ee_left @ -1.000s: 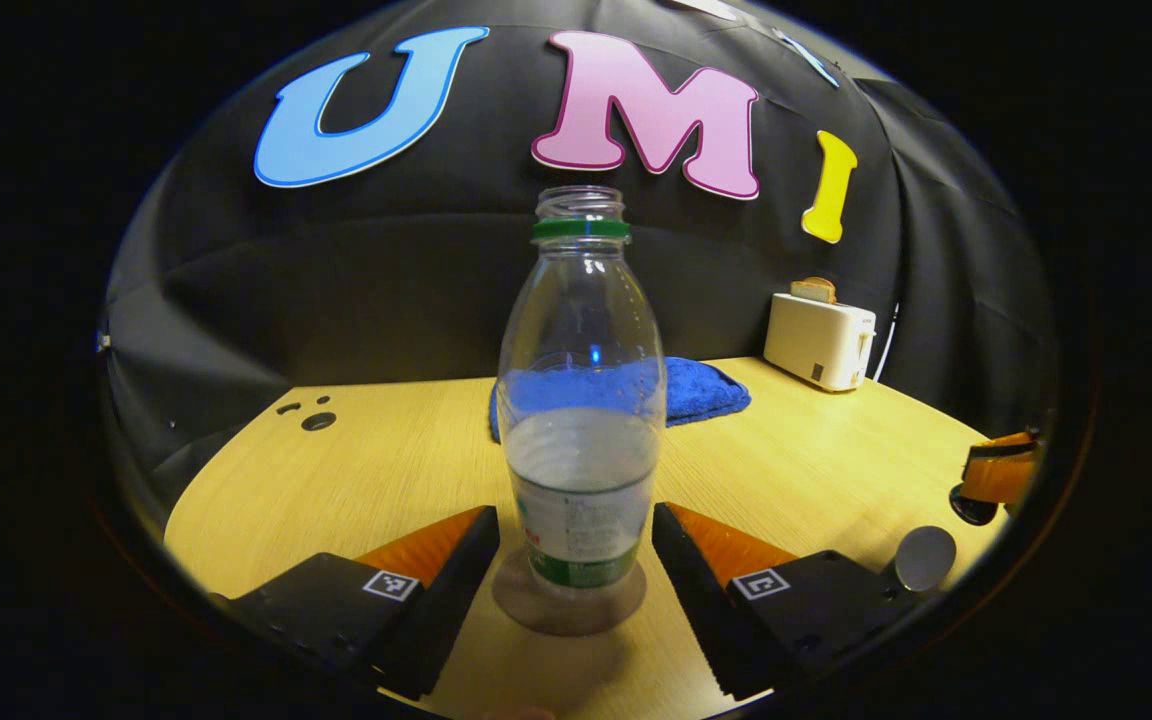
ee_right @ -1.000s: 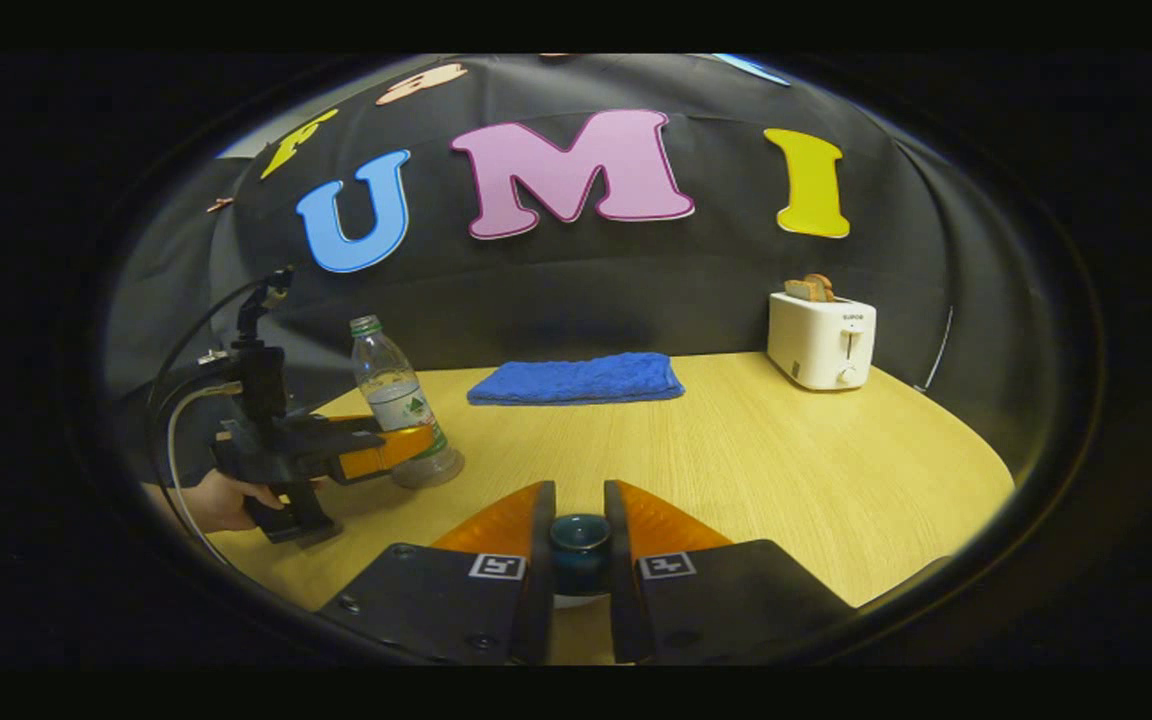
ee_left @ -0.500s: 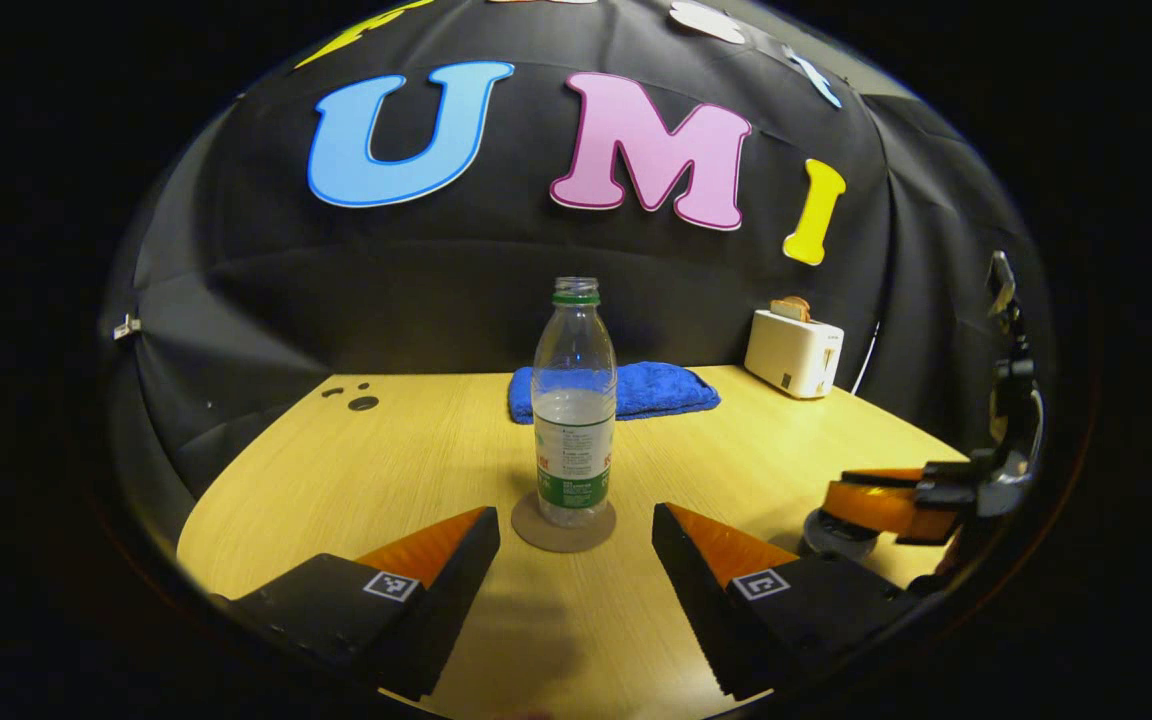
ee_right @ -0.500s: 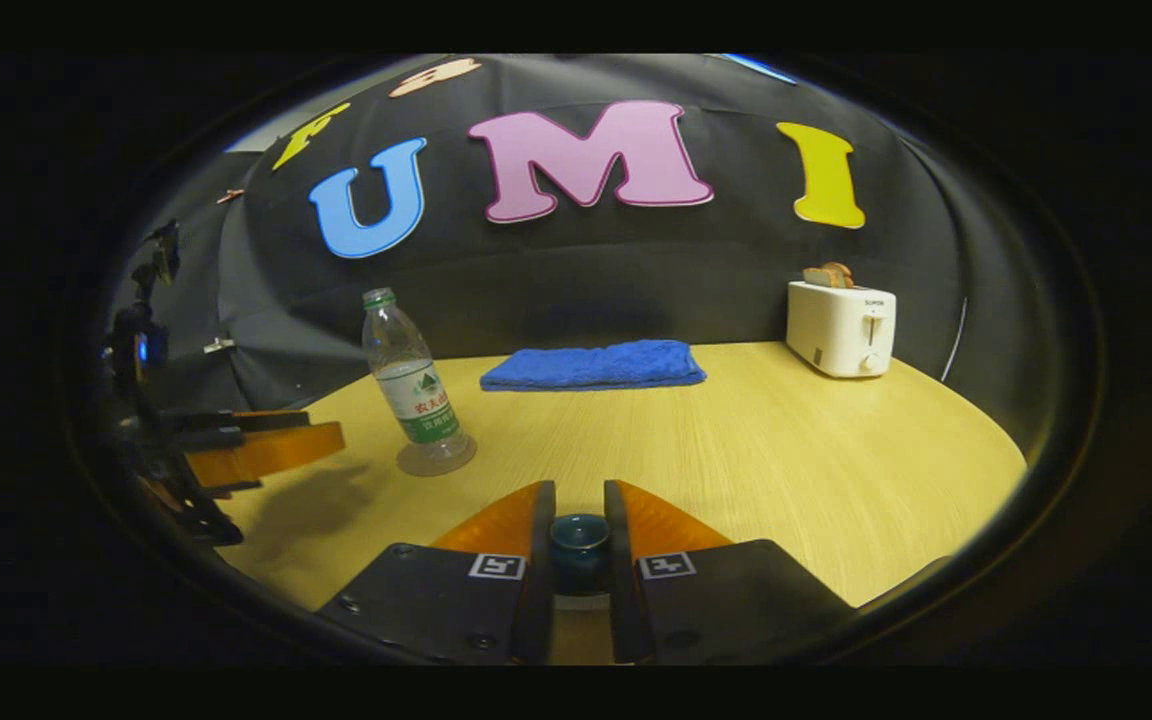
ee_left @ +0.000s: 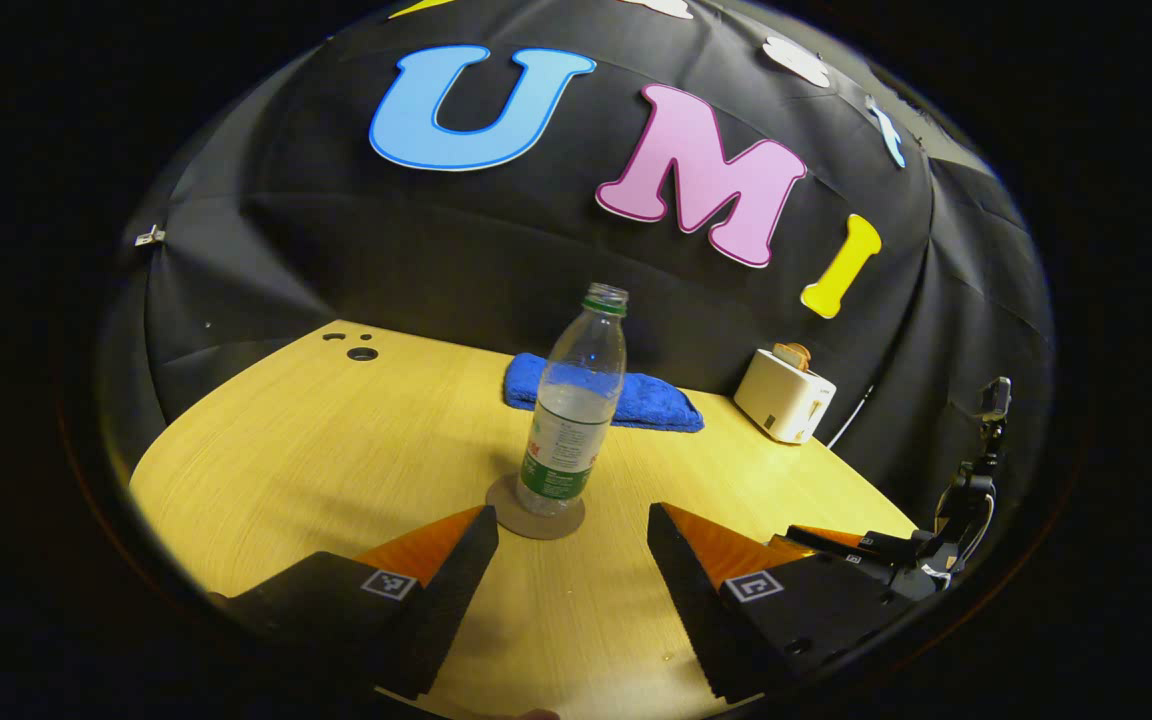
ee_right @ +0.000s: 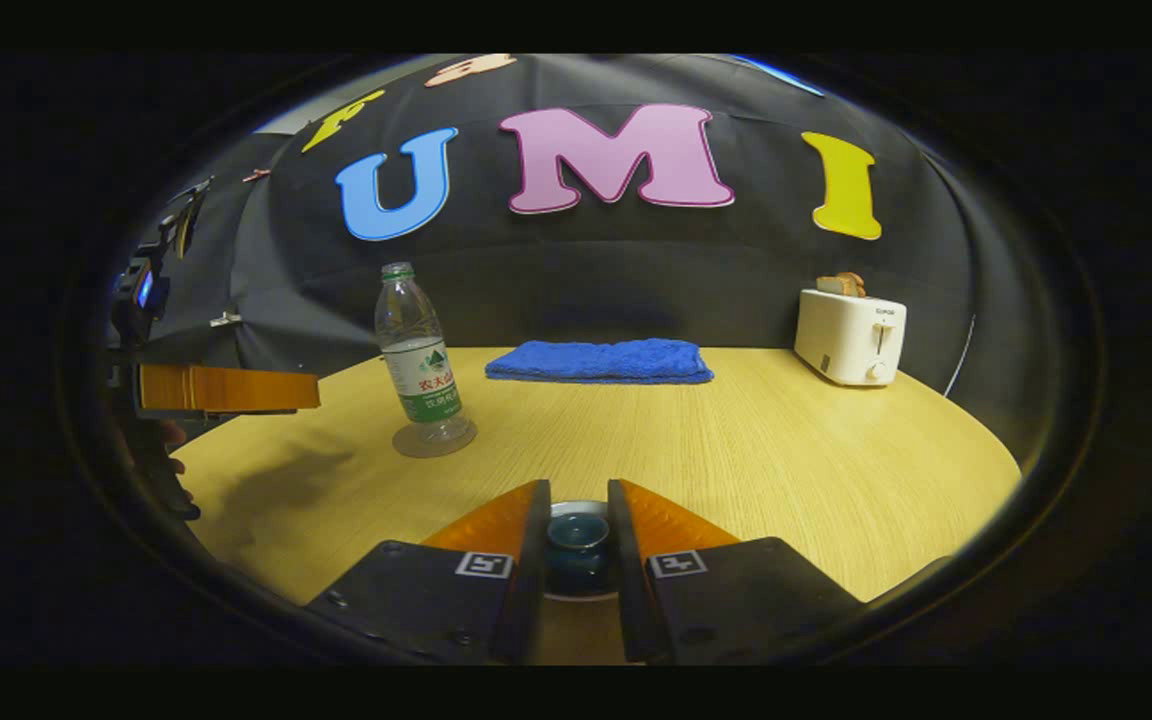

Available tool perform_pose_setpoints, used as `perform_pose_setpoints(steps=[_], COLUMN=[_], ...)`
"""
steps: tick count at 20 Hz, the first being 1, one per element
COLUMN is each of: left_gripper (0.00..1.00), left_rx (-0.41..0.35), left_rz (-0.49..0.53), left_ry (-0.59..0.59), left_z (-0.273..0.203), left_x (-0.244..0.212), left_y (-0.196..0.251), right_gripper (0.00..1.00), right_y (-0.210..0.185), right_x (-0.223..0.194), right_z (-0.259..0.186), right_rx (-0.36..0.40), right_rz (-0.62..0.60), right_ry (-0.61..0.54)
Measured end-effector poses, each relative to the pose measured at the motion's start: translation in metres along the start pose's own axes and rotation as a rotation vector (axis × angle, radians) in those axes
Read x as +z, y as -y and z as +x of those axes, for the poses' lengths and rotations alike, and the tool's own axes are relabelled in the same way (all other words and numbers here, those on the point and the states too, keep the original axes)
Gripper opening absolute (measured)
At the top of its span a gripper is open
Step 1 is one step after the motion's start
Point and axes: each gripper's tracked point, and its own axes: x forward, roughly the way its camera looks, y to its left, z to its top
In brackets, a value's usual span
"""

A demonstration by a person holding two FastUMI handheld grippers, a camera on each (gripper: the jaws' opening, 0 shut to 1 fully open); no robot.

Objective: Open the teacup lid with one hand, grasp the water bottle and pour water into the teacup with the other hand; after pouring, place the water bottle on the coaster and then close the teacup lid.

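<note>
Left gripper view: The left tool [ee_left: 572, 560] is standing wide open at the bottom of the frame, with nothing between its fingers. Just beyond it, at frame centre, a clear plastic water bottle with a green neck ring and a white-and-green label [ee_left: 572, 415] is standing uncapped and partly filled on a round brown coaster [ee_left: 534, 508]. The bottle is clear of both fingers and appears leaning to the right in this view. The light wooden desk [ee_left: 316, 440] is carrying a folded blue towel [ee_left: 651, 402] behind the bottle and a white toaster holding a slice of bread [ee_left: 784, 396] at the right. The right tool [ee_left: 856, 545] is showing at the lower right edge; its fingers cannot be made out here.

Right gripper view: The right tool [ee_right: 576, 550] is sitting narrow at bottom centre, both fingers pressing the dark teal knob of the teacup lid [ee_right: 577, 545]. A pale rim is showing around and beneath the knob. The bottle [ee_right: 420, 360] is standing on its coaster [ee_right: 433, 440] left of centre, well apart from this tool. The left tool [ee_right: 226, 388] is hanging at the left edge, above the desk [ee_right: 786, 450] and apart from the bottle. The towel [ee_right: 600, 361] is lying at the rear centre and the toaster [ee_right: 849, 335] at the right.
</note>
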Motion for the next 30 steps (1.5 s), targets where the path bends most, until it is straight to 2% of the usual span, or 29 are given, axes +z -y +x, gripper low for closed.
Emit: perform_pose_setpoints(steps=[1, 3, 4, 5, 7, 11, 13, 15, 18, 21, 26, 30], left_gripper=[0.96, 0.96, 0.92, 0.96, 0.96, 0.96, 0.96, 0.96, 0.95, 0.95, 0.95, 0.97], left_rx=[-0.006, -0.009, -0.008, -0.002, 0.01, 0.033, 0.089, 0.153, 0.199, 0.245, 0.274, 0.246], left_rz=[0.009, 0.027, 0.041, 0.054, 0.063, 0.06, 0.103, 0.159, 0.213, 0.239, 0.343, 0.301], left_ry=[-0.002, -0.001, 0.0, 0.001, -0.002, 0.039, 0.075, 0.114, 0.159, 0.216, 0.271, 0.242], left_z=[0.0, -0.003, -0.005, -0.008, -0.017, -0.046, -0.065, -0.083, -0.108, -0.134, -0.175, -0.194], left_x=[0.0, 0.003, 0.006, 0.009, 0.017, 0.056, 0.083, 0.114, 0.155, 0.183, 0.188, 0.169], left_y=[0.003, 0.009, 0.011, 0.012, 0.014, 0.031, 0.031, 0.032, 0.049, 0.059, 0.075, 0.072], right_gripper=[0.35, 0.42, 0.52, 0.6, 0.84, 0.94, 0.96, 0.96, 0.97, 0.96, 0.96, 0.96], right_y=[0.0, 0.004, 0.005, 0.007, 0.013, 0.021, 0.027, 0.028, 0.037, 0.039, 0.046, 0.052], right_x=[0.001, 0.008, 0.013, 0.02, 0.034, 0.081, 0.117, 0.15, 0.203, 0.245, 0.274, 0.272], right_z=[-0.001, -0.004, -0.005, -0.007, -0.012, -0.031, -0.043, -0.054, -0.078, -0.107, -0.163, -0.18], right_rx=[0.002, -0.006, -0.009, -0.009, -0.02, -0.032, -0.041, -0.029, -0.062, -0.061, -0.087, -0.16], right_rz=[0.003, 0.016, 0.027, 0.037, 0.052, 0.002, -0.043, -0.034, -0.048, -0.056, -0.04, 0.005], right_ry=[0.003, 0.015, 0.026, 0.033, 0.037, 0.051, 0.081, 0.096, 0.131, 0.184, 0.253, 0.259])
